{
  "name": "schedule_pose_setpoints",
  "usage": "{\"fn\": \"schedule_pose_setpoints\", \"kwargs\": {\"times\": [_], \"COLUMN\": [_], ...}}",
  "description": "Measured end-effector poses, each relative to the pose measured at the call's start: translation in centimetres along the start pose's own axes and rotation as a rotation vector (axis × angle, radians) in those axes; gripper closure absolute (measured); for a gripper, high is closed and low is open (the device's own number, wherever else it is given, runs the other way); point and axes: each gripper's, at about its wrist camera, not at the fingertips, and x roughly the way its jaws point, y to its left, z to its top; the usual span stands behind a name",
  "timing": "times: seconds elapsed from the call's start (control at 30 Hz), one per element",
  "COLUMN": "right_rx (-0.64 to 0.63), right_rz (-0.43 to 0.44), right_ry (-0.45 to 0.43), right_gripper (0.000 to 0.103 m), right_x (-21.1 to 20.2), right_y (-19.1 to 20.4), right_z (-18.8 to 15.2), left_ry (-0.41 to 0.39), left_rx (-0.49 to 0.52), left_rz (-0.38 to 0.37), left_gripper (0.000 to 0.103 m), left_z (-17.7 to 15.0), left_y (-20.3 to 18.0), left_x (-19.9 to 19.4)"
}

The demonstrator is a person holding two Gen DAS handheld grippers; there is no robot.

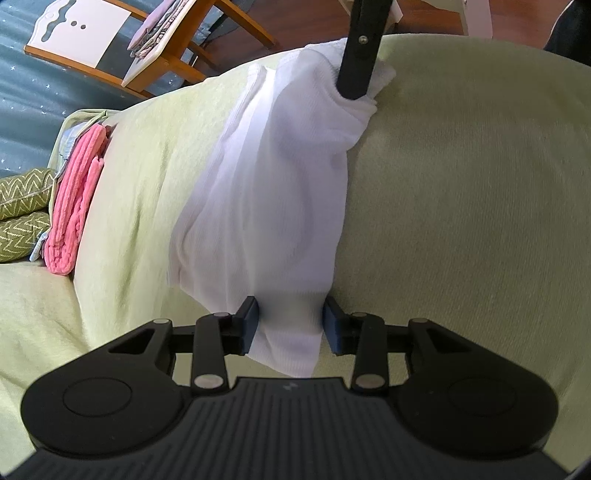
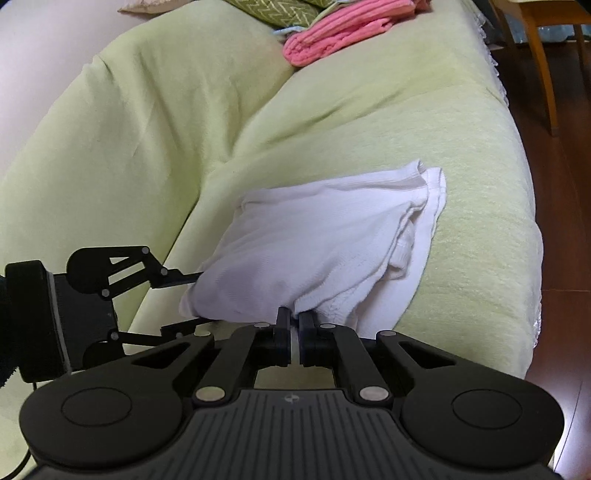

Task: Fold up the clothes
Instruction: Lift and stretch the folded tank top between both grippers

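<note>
The left gripper (image 1: 289, 325) stands open around the near edge of the white cloth (image 1: 266, 206) on the sofa (image 1: 461, 203); the right gripper (image 2: 294, 332) pinches its other edge.

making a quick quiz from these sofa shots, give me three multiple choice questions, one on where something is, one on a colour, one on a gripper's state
1. Where does the white garment lie?
A. on the sofa seat
B. on the wooden chair
C. on the floor

2. What colour is the folded towel at the far end of the sofa?
A. blue
B. pink
C. grey

3. How is the right gripper?
A. wide open above the cloth
B. shut on the garment's edge
C. shut on a cushion

Answers:
1 A, it rests on the green seat cover.
2 B, its ribbed cloth is clearly pink.
3 B, its fingers meet with white cloth pinched between them, while the left gripper stands open around the other end.
</note>
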Motion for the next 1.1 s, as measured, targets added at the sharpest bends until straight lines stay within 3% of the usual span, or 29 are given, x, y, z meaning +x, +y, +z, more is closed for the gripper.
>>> {"fn": "schedule_pose_setpoints", "kwargs": {"times": [0.17, 0.37, 0.43, 0.53, 0.63, 0.73, 0.8, 0.9, 1.0, 1.1], "right_rx": [-0.089, -0.309, -0.319, -0.309, -0.400, -0.741, -0.998, -1.242, -1.421, -1.473], "right_rz": [0.029, -0.050, -0.087, -0.071, -0.152, -0.330, -0.400, -0.465, -0.623, -0.705], "right_ry": [0.046, 0.267, 0.305, 0.281, 0.234, 0.113, 0.072, 0.056, 0.061, 0.066], "right_gripper": [0.102, 0.103, 0.103, 0.103, 0.090, 0.079, 0.046, 0.045, 0.046, 0.049], "right_x": [-1.6, -2.8, -2.3, -2.5, -3.0, -3.4, -2.4, 0.3, 3.9, 6.0], "right_y": [-0.5, -2.0, -3.0, -2.6, 0.1, 4.9, 7.4, 9.0, 8.8, 7.9], "right_z": [0.5, 2.8, 2.7, 2.9, 1.9, -1.3, -4.0, -7.3, -9.9, -10.9], "left_ry": [0.006, 0.003, 0.000, 0.004, 0.014, 0.017, 0.008, -0.004, -0.007, 0.000], "left_rx": [0.019, 0.054, 0.053, 0.066, 0.110, 0.149, 0.174, 0.220, 0.294, 0.384], "left_rz": [-0.009, -0.023, -0.027, -0.021, -0.001, 0.032, 0.058, 0.094, 0.122, 0.195], "left_gripper": [0.069, 0.069, 0.069, 0.069, 0.069, 0.066, 0.065, 0.062, 0.062, 0.066], "left_z": [-0.1, -0.4, -0.5, -0.5, -0.6, -0.9, -1.1, -1.1, -1.2, -1.8], "left_y": [0.1, 0.3, 0.4, 0.2, -0.1, -0.5, -0.9, -1.8, -3.1, -4.3], "left_x": [0.1, 0.3, 0.4, 0.4, 0.2, -0.5, -1.2, -1.1, -0.1, 1.4]}}
